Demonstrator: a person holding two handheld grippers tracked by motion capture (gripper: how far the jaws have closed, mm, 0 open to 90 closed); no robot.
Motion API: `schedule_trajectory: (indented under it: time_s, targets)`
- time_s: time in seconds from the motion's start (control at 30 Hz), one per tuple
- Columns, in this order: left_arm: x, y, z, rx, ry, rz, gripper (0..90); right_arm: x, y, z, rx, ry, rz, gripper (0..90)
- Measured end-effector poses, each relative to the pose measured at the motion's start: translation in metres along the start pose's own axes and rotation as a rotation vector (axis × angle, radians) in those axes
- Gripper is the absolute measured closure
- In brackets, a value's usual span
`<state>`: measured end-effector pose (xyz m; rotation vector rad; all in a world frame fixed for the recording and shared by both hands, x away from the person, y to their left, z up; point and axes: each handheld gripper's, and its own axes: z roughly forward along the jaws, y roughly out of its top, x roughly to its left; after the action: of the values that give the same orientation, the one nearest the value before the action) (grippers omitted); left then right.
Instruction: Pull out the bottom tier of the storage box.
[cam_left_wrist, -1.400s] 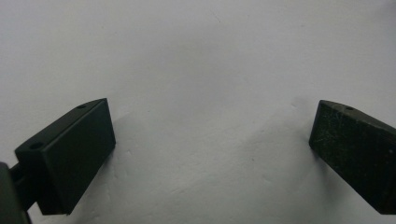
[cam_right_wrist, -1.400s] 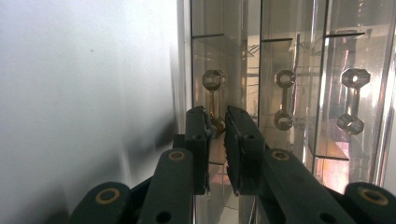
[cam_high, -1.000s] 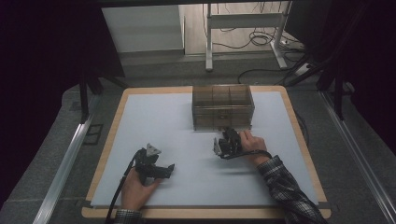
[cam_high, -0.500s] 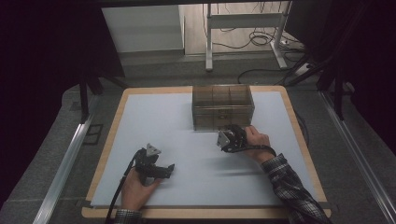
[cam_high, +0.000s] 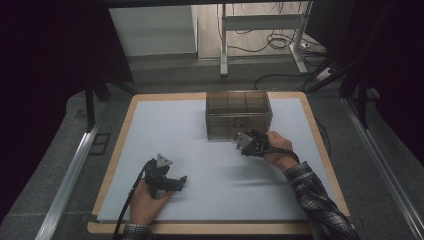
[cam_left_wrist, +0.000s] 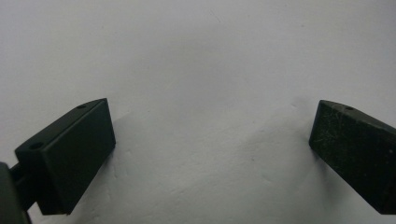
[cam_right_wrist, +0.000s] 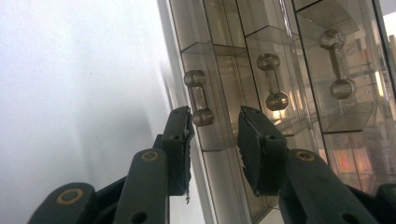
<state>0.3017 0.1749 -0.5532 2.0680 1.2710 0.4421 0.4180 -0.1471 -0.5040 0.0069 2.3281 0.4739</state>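
A clear brown drawer box (cam_high: 239, 114) stands at the back middle of the white mat (cam_high: 200, 150). My right gripper (cam_high: 248, 142) is at its front face, held by a hand in a plaid sleeve. In the right gripper view the box (cam_right_wrist: 299, 42) shows three drawers with dumbbell-shaped handles. My right gripper (cam_right_wrist: 215, 116) is open, and the end knob of the nearest handle (cam_right_wrist: 198, 98) lies between its jaws, close to the left one. My left gripper (cam_high: 172, 184) rests on the mat at the front left. Its jaws stand wide apart, so the left gripper (cam_left_wrist: 210, 135) is open and holds nothing.
A wooden border (cam_high: 120, 145) frames the mat. Behind the table are white desk legs (cam_high: 223, 40) and cables (cam_high: 280, 42) on the floor. A metal rail (cam_high: 70, 170) runs along the left side.
My right gripper has moved up and to the right, closing in on the front of the drawer box. The left gripper has stayed in place.
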Motion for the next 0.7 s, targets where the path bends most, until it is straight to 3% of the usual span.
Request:
schedule_trajectory:
  time_s: [0.37, 0.7]
  targets:
    - [0.000, 0.000, 0.000, 0.001, 0.000, 0.001, 0.0, -0.028, -0.011, -0.001, -0.052, 0.201, 0.107, 64.6]
    - [0.000, 0.000, 0.000, 0.001, 0.000, 0.001, 0.0, -0.054, -0.030, 0.005, -0.067, 0.316, 0.172, 69.6]
